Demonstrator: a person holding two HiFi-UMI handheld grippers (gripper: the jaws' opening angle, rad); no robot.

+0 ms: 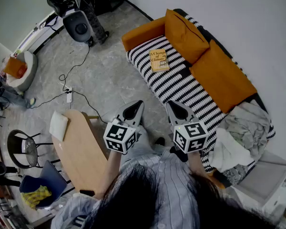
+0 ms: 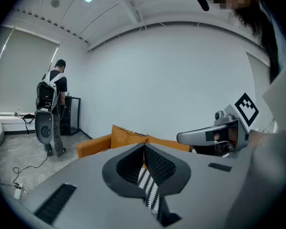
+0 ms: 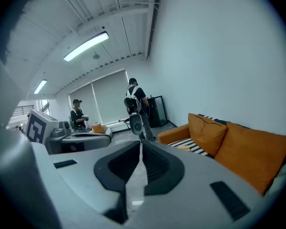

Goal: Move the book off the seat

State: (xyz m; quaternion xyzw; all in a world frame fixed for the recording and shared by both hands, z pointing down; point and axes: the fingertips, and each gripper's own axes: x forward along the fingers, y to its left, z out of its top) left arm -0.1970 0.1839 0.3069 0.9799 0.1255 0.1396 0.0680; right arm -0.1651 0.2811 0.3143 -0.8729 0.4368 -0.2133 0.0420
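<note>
Head view is showing the book lying on the seat. Left gripper and right gripper are hovering closed; empty.

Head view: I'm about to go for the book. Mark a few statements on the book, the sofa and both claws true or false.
1. The book lies on the striped seat of the sofa. True.
2. The left claw and the right claw are both shut. True.
3. The right claw grips the book. False: it holds nothing and hangs well short of the book.
4. An orange cushion lies on top of the book. False: the cushion leans against the sofa back, and the book lies uncovered in front of it.
5. Crumpled grey fabric is heaped at the sofa end away from the book. True.
</note>
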